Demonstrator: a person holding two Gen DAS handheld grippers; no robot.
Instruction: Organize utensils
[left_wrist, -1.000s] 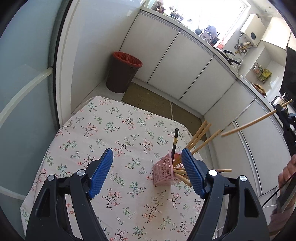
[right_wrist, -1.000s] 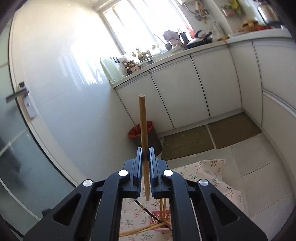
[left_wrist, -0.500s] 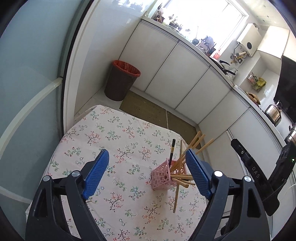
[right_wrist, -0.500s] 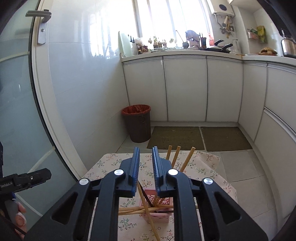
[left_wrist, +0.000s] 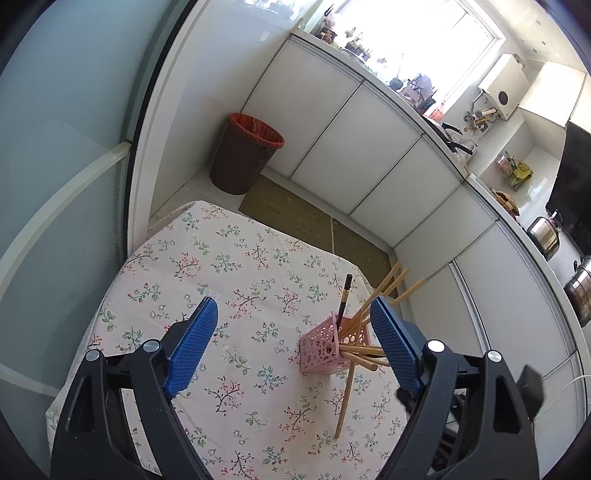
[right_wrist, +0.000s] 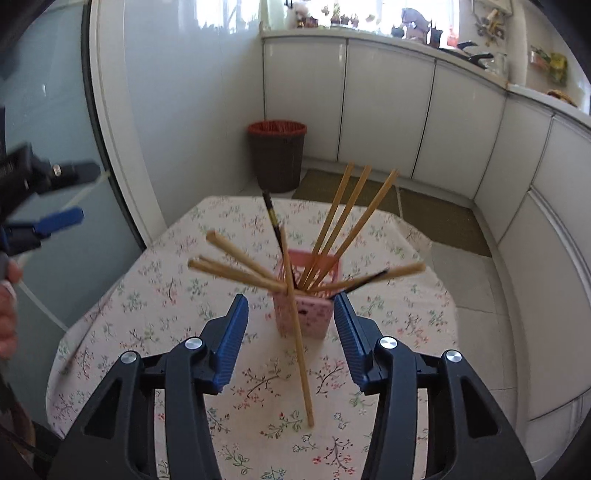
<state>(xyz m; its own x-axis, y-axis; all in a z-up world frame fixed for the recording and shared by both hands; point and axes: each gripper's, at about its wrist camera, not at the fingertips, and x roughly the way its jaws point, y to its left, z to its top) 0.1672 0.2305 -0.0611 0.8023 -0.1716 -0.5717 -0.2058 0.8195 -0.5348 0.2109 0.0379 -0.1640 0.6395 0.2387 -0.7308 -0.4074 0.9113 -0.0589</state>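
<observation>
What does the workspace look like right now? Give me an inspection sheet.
Surface: small table under a floral tablecloth.
Job's things: pink perforated holder near the table's right edge holds wooden chopsticks and a dark one; one wooden chopstick leans outside it, lower tip on the cloth.
Clutter: nothing seen on the table.
Grippers: left hand-held gripper open, nothing between its pads; right hand-held gripper open, jaws just been opening, leaning chopstick between them untouched.
Cables: thin white line at the right edge, unclear.
Surroundings: brown bin, floor mat, white cabinets, crowded counter.
</observation>
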